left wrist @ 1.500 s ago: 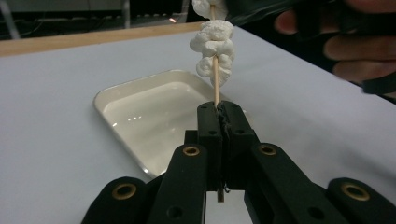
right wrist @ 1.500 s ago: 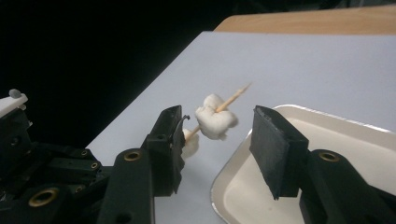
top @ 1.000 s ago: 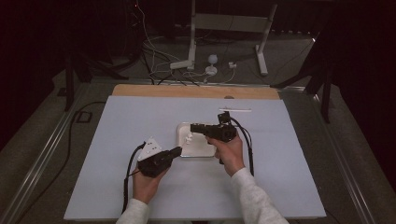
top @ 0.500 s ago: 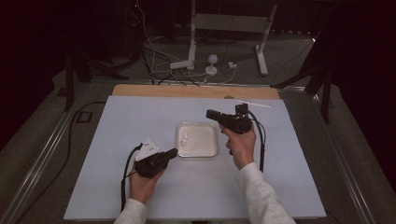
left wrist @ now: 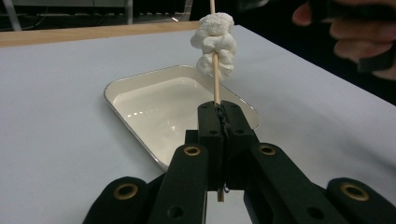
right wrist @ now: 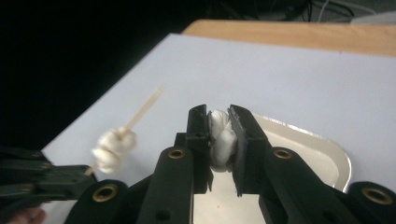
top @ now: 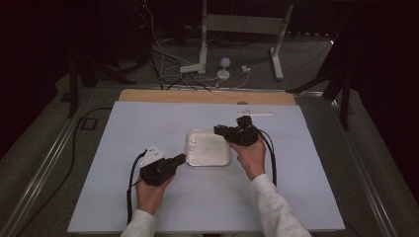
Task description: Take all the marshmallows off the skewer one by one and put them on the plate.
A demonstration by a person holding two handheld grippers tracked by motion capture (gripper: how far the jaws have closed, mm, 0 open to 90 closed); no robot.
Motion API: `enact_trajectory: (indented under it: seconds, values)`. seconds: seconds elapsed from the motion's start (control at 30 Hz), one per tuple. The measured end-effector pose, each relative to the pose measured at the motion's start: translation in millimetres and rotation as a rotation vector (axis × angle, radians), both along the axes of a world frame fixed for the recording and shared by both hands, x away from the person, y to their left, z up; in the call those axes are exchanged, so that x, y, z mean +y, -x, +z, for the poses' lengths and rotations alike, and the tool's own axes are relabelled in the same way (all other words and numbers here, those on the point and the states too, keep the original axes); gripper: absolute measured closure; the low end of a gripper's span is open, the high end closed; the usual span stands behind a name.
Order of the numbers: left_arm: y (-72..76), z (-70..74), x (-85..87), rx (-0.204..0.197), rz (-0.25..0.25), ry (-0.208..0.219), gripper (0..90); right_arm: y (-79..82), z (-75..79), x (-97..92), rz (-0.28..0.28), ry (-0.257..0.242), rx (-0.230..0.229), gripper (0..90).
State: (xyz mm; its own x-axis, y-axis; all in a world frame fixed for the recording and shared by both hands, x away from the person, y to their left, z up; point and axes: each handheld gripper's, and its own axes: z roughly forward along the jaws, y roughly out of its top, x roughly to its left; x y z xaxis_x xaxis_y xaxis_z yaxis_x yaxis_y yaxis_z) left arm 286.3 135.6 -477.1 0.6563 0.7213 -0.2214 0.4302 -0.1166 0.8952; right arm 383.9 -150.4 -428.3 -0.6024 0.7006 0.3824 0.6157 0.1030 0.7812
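My left gripper [top: 182, 158] [left wrist: 219, 107] is shut on the lower end of a thin wooden skewer [left wrist: 215, 79]. The skewer stands up and carries a clump of white marshmallows [left wrist: 215, 39] [top: 191, 143] over the near left corner of a shallow white tray [top: 212, 157] [left wrist: 116, 86]. My right gripper [top: 217, 130] [right wrist: 218, 114] is by the tray's far right corner and points left. It is shut on one white marshmallow [right wrist: 220, 140]. In the right gripper view the skewer [right wrist: 144, 108] and its marshmallows [right wrist: 112, 147] are blurred at the left, above the left gripper [right wrist: 28, 177].
The tray sits mid-table on a pale sheet [top: 148, 123]. A wooden strip [top: 207, 96] runs along the far edge, with a thin white stick [top: 254, 114] near it. Beyond the table are stand legs [top: 202, 64] and cables [top: 163, 59] on the floor.
My right gripper has drawn back to the right, from over the tray's middle to its far right corner, with the marshmallow in it. The left gripper and skewer have stayed put.
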Motion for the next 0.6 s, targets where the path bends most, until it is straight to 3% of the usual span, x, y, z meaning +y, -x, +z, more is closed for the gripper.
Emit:
enact_trajectory:
  seconds: [0.07,0.2,0.23,0.27,0.3,0.33,0.37,0.43,0.6]
  values:
    - [-0.3,0.1,0.6,0.004,0.003,0.006,89.5,-2.7,-10.8,4.8,-0.002,0.042,0.018,79.1]
    - [-1.0,-0.7,0.6,0.010,0.003,0.008,89.5,-4.9,-20.2,9.0,0.001,0.078,0.035,78.7]
    - [-1.1,-0.9,0.5,0.010,0.000,0.005,89.5,-6.2,-25.5,11.1,-0.005,0.111,0.041,74.4]
    - [-1.2,-1.0,0.1,0.011,0.000,0.005,89.5,-6.2,-25.5,11.1,-0.005,0.111,0.041,74.4]
    - [-1.3,-1.1,0.0,0.011,-0.001,0.003,89.6,-8.2,-29.7,12.9,-0.019,0.137,0.053,50.3]
    - [-1.4,-1.3,-0.2,0.013,0.000,0.001,89.5,-9.2,-31.5,13.7,-0.023,0.149,0.065,44.1]
    - [-1.5,-1.5,-0.2,0.015,0.001,0.000,89.5,-9.2,-31.5,13.7,-0.023,0.149,0.065,44.1]
    - [-1.7,-1.9,-0.1,0.018,0.006,0.000,89.5,-9.6,-33.3,13.9,-0.031,0.163,0.067,32.7]
    - [-2.1,-2.1,0.2,0.018,0.010,0.002,89.5,-6.0,-29.3,11.9,-0.011,0.105,0.075,21.4]
